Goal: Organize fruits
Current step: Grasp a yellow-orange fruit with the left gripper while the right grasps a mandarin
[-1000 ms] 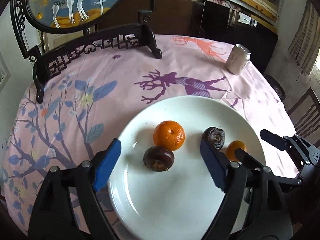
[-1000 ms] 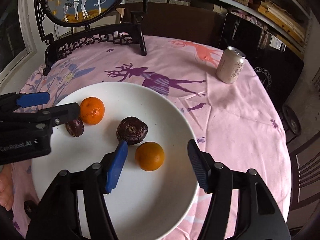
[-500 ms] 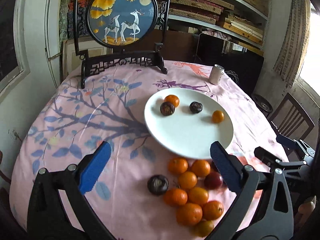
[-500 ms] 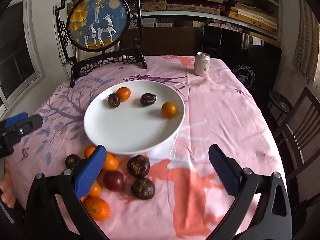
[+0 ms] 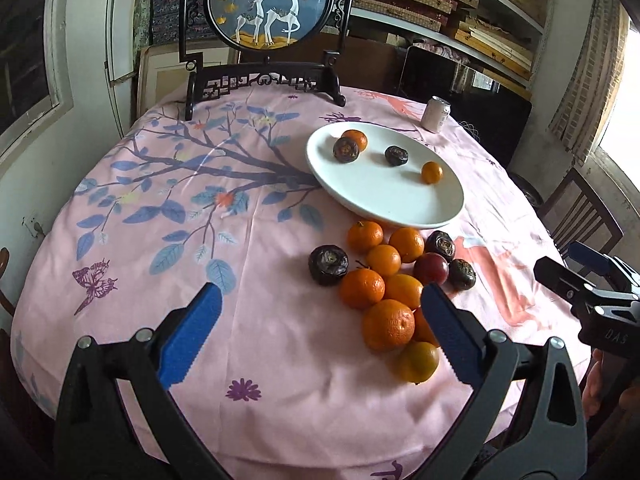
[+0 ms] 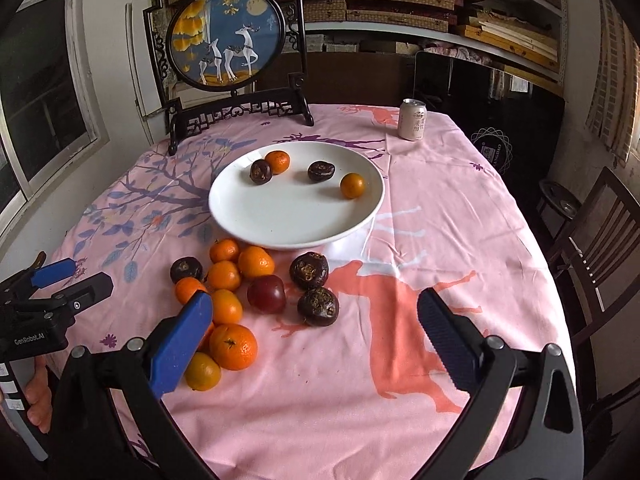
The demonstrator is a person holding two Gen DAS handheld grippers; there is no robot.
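Note:
A white plate (image 5: 384,204) (image 6: 288,220) on the pink tablecloth holds two oranges and two dark wrinkled fruits. In front of it lies a loose pile of several oranges (image 5: 388,324) (image 6: 233,346), dark passion fruits (image 5: 328,265) (image 6: 318,306) and one smooth red-purple fruit (image 6: 267,294). My left gripper (image 5: 320,330) stands wide open over the cloth near the table's front edge, its right finger beside the pile, nothing between the pads. My right gripper (image 6: 316,340) is also wide open and empty, with its left finger over the pile's near oranges.
A framed round deer picture on a black carved stand (image 6: 236,112) sits at the table's far side. A drink can (image 6: 413,119) stands at the far right. Wooden chairs (image 6: 600,240) are to the right; shelves of books line the back wall.
Both grippers have pulled back from over the plate toward the table's near edge and opened wider. The loose fruit pile in front of the plate has come into view.

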